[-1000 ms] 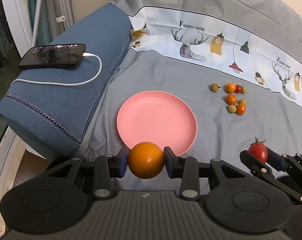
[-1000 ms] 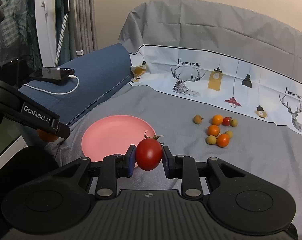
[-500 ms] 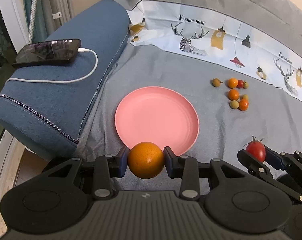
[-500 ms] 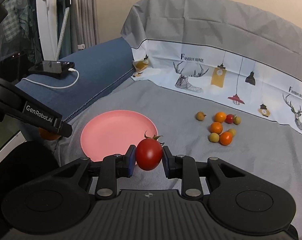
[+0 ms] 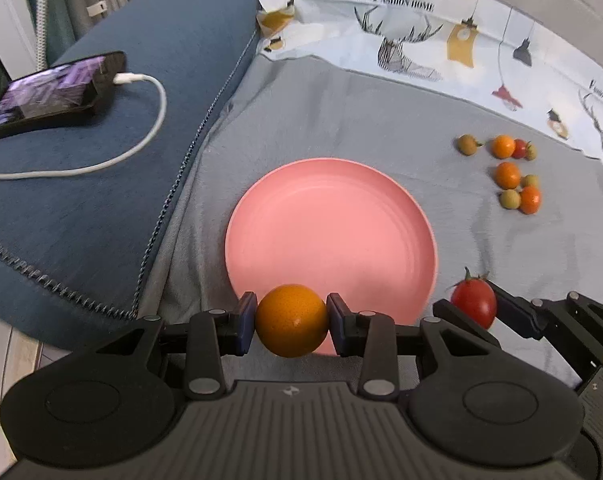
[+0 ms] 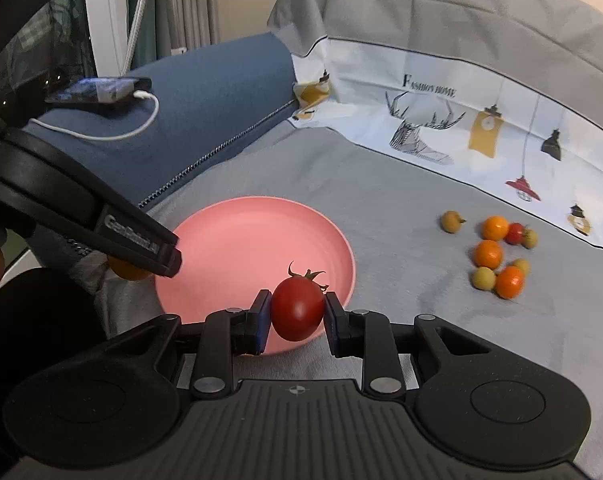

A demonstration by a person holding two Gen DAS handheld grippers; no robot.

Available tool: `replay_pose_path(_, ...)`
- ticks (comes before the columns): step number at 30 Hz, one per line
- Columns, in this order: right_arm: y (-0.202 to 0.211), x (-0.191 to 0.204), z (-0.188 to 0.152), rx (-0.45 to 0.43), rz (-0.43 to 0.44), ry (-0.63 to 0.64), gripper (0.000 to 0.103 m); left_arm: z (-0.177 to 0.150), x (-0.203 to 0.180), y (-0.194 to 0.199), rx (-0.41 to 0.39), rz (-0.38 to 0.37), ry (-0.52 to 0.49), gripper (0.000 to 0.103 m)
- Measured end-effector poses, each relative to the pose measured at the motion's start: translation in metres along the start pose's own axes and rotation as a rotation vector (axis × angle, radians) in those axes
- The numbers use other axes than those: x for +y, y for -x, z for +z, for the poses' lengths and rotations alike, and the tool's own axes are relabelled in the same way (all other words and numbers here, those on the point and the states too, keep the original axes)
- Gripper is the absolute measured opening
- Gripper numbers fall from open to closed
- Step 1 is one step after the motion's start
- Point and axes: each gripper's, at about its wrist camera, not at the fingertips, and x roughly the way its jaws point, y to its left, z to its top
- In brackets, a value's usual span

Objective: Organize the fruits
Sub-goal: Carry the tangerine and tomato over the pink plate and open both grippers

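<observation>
An empty pink plate [image 5: 333, 220] [image 6: 237, 248] lies on the grey bed cover. My left gripper [image 5: 292, 322] is shut on an orange fruit [image 5: 292, 320], which hangs over the plate's near rim. My right gripper [image 6: 297, 316] is shut on a red tomato [image 6: 297, 308] with a green stalk, above the plate's near right edge. The left wrist view shows that tomato [image 5: 474, 305] at the plate's lower right. From the right wrist view the orange fruit [image 6: 127, 271] is mostly hidden behind a left finger.
Several small orange, red and yellow-green fruits [image 5: 509, 176] [image 6: 493, 252] lie loose on the cover right of the plate. A phone [image 5: 49, 92] on a white cable rests on the blue cushion [image 5: 101, 168] at the left. A printed sheet [image 5: 441, 40] borders the back.
Both grippers have come forward and down toward the plate, which now looks larger and nearer. Each still holds its fruit. The loose fruits have not moved.
</observation>
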Motion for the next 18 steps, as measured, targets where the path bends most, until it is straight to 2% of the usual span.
replay_pose_path(7,-0.043,-0.002,0.007,0.05,-0.003,-0.001,0.029,0.017,0.002,-0.045,0.049,0.018,-0.012,0.042)
replay_pose_path(18,-0.081,-0.002,0.01,0.089,0.014,0.042,0.029,0.035,0.008,-0.093,0.089,0.025,-0.013,0.043)
